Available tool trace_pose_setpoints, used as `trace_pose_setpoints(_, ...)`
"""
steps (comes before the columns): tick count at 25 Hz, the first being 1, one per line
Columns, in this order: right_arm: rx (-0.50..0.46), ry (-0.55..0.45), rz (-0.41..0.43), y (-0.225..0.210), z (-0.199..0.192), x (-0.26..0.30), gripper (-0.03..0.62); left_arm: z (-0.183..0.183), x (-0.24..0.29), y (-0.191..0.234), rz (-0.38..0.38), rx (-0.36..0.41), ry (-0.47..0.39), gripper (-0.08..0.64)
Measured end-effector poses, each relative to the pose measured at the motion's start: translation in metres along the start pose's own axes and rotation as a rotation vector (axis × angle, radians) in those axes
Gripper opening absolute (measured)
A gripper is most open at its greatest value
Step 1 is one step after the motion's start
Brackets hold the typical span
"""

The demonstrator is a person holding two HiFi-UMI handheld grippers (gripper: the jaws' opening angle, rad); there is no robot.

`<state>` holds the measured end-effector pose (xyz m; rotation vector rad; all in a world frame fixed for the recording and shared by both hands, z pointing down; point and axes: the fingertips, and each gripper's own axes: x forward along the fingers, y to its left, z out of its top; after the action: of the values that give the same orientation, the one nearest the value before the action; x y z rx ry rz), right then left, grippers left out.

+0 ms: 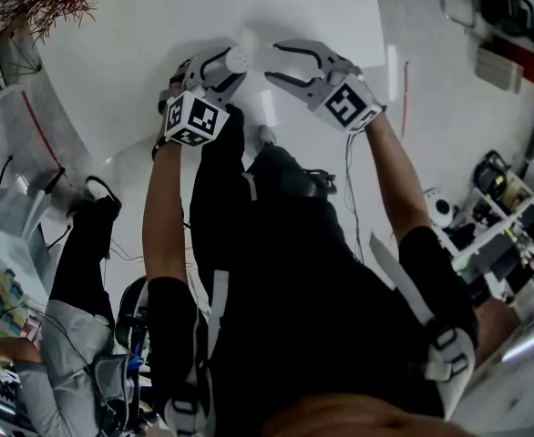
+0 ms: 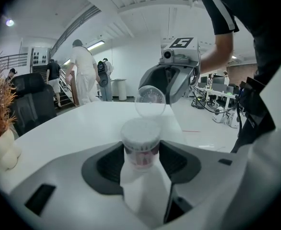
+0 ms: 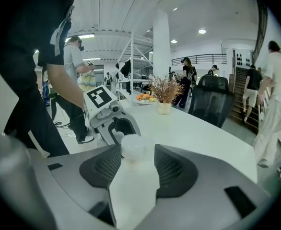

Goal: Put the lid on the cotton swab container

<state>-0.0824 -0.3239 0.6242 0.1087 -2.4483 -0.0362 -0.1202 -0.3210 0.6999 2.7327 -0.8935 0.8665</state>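
My left gripper [image 2: 141, 150] is shut on the cotton swab container [image 2: 140, 140], a small clear tub packed with white-tipped swabs, upright and uncovered between the pads. Facing it, my right gripper [image 3: 133, 153] is shut on the clear round lid [image 3: 132, 147]. In the left gripper view the lid [image 2: 150, 101] hangs just beyond and above the container's mouth, apart from it. In the head view both grippers meet over the white table [image 1: 139, 35], left gripper [image 1: 233, 65] with the container [image 1: 238, 59] and right gripper [image 1: 270, 62] a short gap to its right.
A dried plant in a white vase [image 3: 164, 99] and a plate of fruit [image 3: 144, 98] stand farther along the table. A black chair [image 3: 212, 102] sits at its edge. Several people stand in the room behind. Cables and equipment lie on the floor [image 1: 513, 217].
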Motion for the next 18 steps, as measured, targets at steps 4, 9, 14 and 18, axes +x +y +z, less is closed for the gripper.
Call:
trace_pose_setpoints(4, -0.025, 0.006, 0.032, 0.005, 0.009, 0.01, 0.215, -0.001, 0.0, 0.001, 0.001, -0.006, -0.008, 0.229)
trace_pose_setpoints(9, -0.041, 0.012, 0.058, 0.009, 0.018, 0.022, 0.215, 0.001, 0.001, 0.0, 0.001, -0.005, -0.01, 0.229)
trace_pose_setpoints(14, -0.049, 0.029, 0.081, 0.012, 0.019, 0.034, 0.213, 0.003, 0.0, -0.001, 0.0, -0.012, -0.02, 0.229)
trace_pose_setpoints(18, -0.047, 0.036, 0.088, 0.016, 0.019, 0.041, 0.201, 0.005, -0.001, -0.002, 0.004, -0.01, -0.019, 0.229)
